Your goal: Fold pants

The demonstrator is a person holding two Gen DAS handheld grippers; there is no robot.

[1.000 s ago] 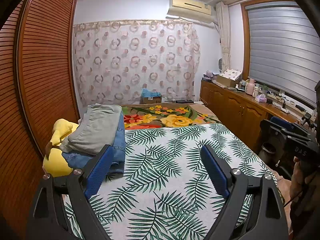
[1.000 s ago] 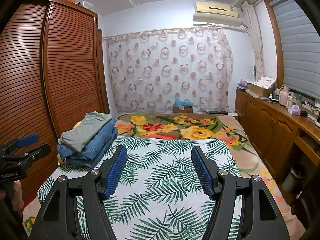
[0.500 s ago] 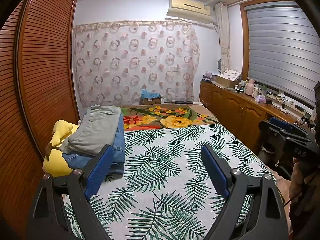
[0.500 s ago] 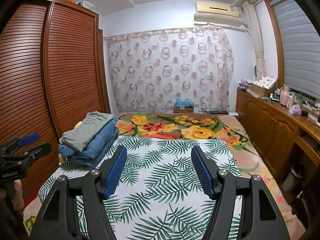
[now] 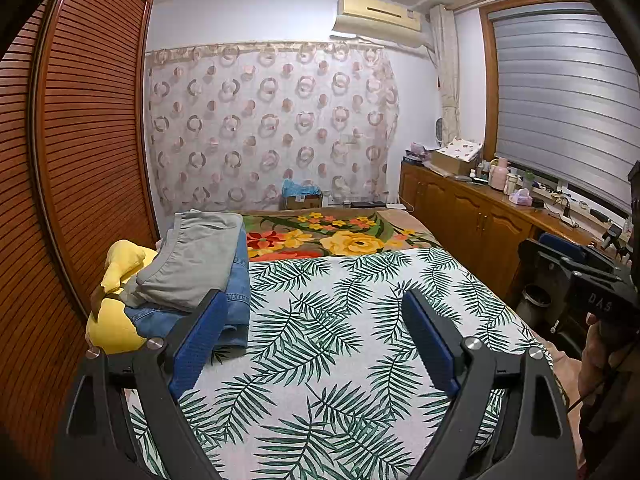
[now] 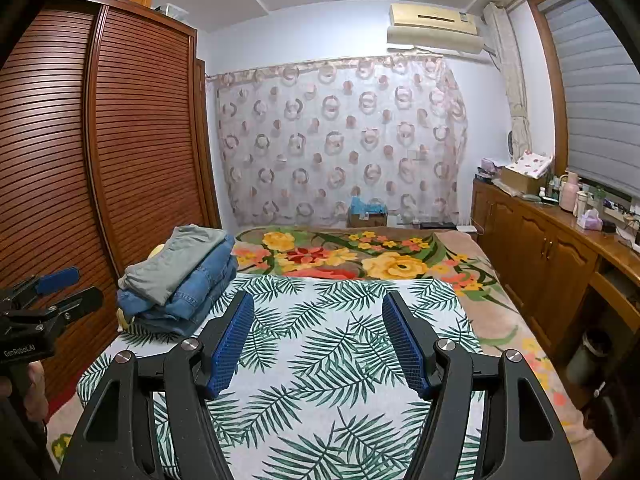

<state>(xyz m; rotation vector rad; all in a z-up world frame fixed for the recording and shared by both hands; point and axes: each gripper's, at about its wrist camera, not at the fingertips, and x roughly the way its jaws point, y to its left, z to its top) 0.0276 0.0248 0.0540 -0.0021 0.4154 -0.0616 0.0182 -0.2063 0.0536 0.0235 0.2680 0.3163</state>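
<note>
Leaf-print bed [image 6: 340,360], wardrobe alongside: folded pants [image 6: 180,276] stacked at ten o'clock. Left gripper [image 5: 316,336] and right gripper [image 6: 318,340] hover, jaws wide, empty. Soft, floppy denim; I'd grab the waistband.

You can read two marks. At 3 o'clock in your left wrist view, white letters "DAS" stand on the black body of the right gripper [image 5: 576,268]. At 9 o'clock in your right wrist view, "GenRobot.AI" stands on the left gripper [image 6: 60,292], on its black body.
</note>
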